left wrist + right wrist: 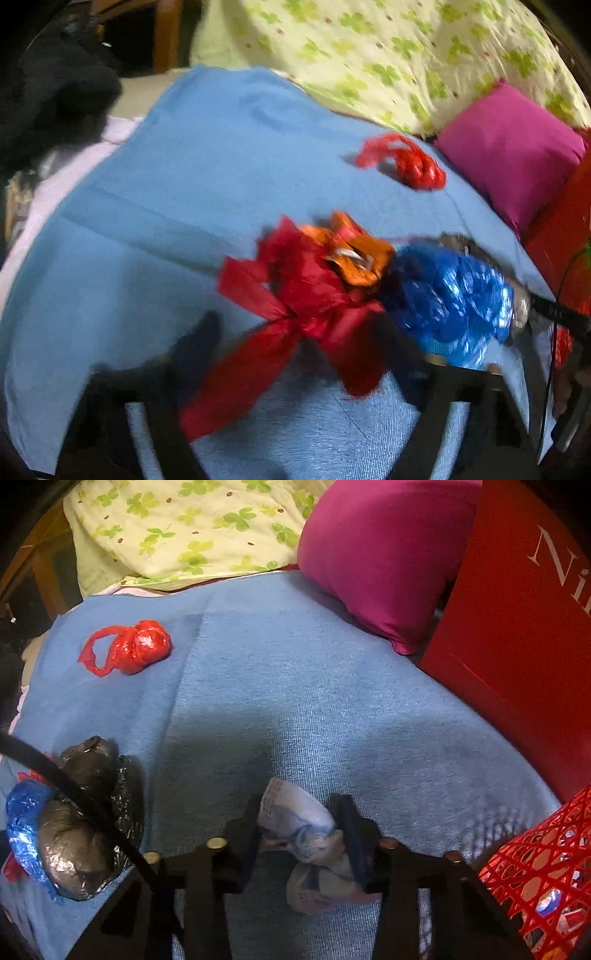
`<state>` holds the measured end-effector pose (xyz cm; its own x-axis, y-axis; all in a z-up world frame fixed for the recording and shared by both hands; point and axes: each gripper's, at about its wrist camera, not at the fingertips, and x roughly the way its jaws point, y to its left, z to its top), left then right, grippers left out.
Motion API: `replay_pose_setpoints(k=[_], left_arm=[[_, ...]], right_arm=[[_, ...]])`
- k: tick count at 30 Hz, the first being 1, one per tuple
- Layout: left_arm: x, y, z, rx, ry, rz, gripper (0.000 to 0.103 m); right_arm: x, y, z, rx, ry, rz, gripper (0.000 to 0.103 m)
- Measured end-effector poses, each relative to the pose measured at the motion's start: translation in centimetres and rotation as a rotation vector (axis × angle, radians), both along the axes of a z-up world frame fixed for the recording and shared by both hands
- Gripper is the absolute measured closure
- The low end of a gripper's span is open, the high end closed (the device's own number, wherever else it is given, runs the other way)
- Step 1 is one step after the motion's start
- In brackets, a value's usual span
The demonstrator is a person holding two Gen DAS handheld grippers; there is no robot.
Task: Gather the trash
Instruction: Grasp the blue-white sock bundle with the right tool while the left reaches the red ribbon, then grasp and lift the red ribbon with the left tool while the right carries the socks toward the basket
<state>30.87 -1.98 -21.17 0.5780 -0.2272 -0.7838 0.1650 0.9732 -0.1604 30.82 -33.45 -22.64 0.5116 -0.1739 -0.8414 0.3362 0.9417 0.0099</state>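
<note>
On a blue blanket (295, 701), my right gripper (299, 823) is shut on a crumpled white and blue paper wad (303, 819). My left gripper (295, 343) stands around a red plastic bag (295, 314) with an orange wrapper (358, 258) on top; the view is blurred and I cannot tell whether the jaws hold it. A blue foil wrapper (450, 299) lies just right of it, and also shows at the left of the right wrist view (22, 819) beside a black foil bag (88, 823). A knotted red bag (129, 648) lies farther off, also in the left wrist view (406, 162).
A red mesh basket (535, 867) with items inside stands at the lower right. A red box (517, 627) and a magenta pillow (388, 554) border the blanket on the right. A clover-print quilt (184, 528) lies at the back. A black cable (74, 794) crosses the left.
</note>
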Motion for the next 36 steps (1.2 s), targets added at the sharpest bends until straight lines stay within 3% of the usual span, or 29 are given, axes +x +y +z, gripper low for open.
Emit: replay_pose_setpoints(k=[3, 7, 17, 30, 33, 36], left_arm=[[0.2, -0.2, -0.7, -0.022, 0.039, -0.031, 0.076], [-0.2, 0.9, 0.0, -0.055, 0.026, -0.008, 0.091], [-0.8, 4.5, 2.3, -0.074, -0.047, 0.097, 0.095], [-3.0, 6.0, 4.6, -0.08, -0.16, 0.088, 0.099], [-3.2, 6.2, 4.7, -0.066, -0.163, 0.096, 0.098], [-2.5, 7.6, 3.8, -0.112, -0.101, 0.151, 0.099]], right_arm=[[-0.3, 0.6, 0.4, 0.0, -0.014, 0.02, 0.072], [-1.3, 1.5, 1.6, 0.061, -0.066, 0.071, 0.074], [-3.8, 6.2, 4.9, 0.115, -0.21, 0.219, 0.074], [-5.6, 8.3, 6.9, 0.114, -0.3, 0.283, 0.074], [-6.2, 8.4, 7.5, 0.118, -0.32, 0.297, 0.074], [-6.6, 8.4, 7.6, 0.113, -0.323, 0.301, 0.074]])
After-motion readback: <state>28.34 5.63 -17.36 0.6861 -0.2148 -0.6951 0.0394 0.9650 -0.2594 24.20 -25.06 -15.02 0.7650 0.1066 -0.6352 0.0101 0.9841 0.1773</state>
